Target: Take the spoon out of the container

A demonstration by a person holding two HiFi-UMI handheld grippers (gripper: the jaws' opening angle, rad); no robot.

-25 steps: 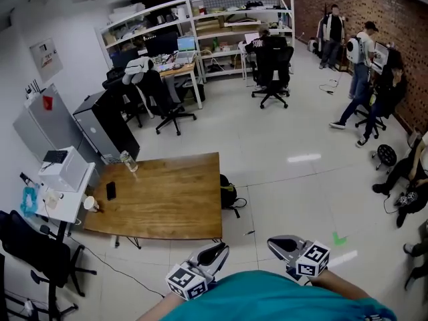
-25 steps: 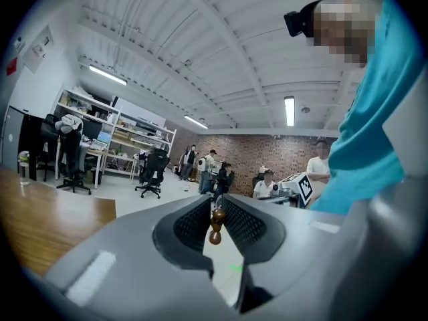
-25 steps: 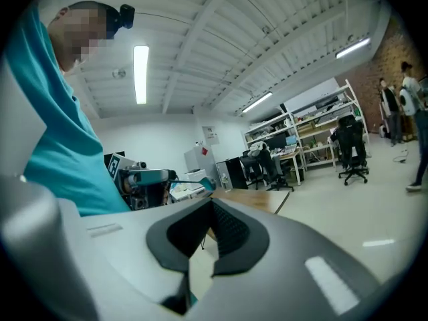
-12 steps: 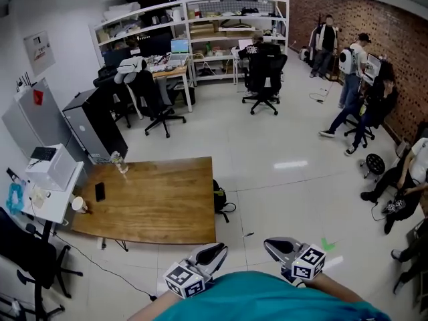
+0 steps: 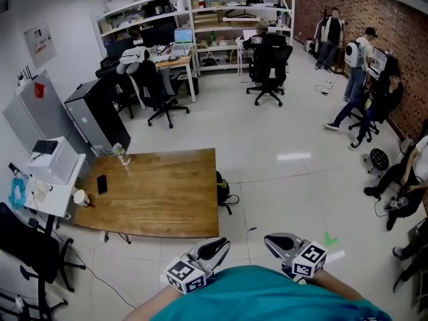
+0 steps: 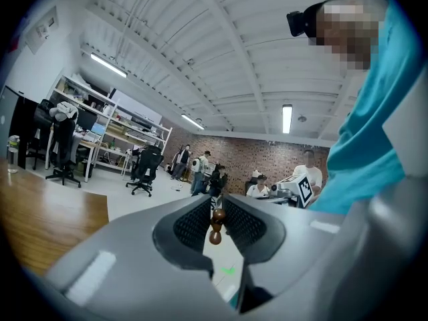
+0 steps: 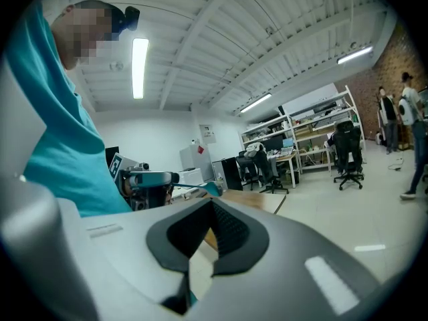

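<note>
The left gripper (image 6: 215, 207) pinches the spoon (image 6: 215, 235) by its brown, turned wooden end, which stands upright between the pads close to their tips. The right gripper (image 7: 212, 207) has its jaws pressed together, with nothing between them.

Brn spoon (image 6: 215, 223), brn wood table (image 5: 160, 192)

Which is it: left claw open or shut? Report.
Shut on a brown wooden piece: the left gripper view shows the left claw pinching it.
</note>
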